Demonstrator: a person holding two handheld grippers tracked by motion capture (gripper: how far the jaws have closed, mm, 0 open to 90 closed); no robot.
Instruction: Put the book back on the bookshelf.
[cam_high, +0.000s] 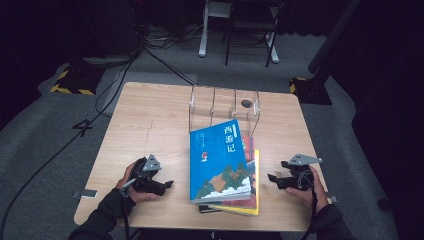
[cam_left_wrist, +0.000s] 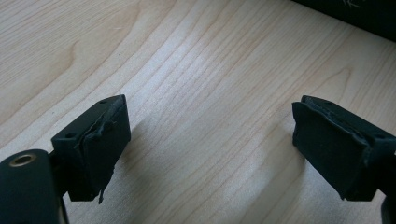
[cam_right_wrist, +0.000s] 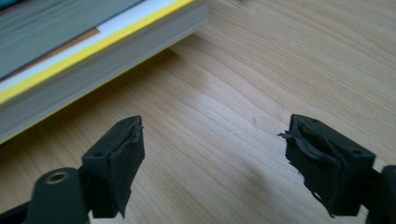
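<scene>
High view: pale wood-grain table (cam_high: 150, 120); flat book stack (cam_high: 225, 165), glossy blue cover on top, yellow one beneath, just before a clear rack (cam_high: 224, 107). Left gripper (cam_high: 162, 186) and right gripper (cam_high: 274, 178) flank the stack.

Left gripper view: jaws spread, ragged foam pads (cam_left_wrist: 100, 154), bare wood between.

Right gripper view: jaws spread; yellow-edged book (cam_right_wrist: 93, 60) near, apart.

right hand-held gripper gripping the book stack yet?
No. In the right gripper view the right hand-held gripper is open over bare table, with the book stack off to one side, untouched.
</scene>
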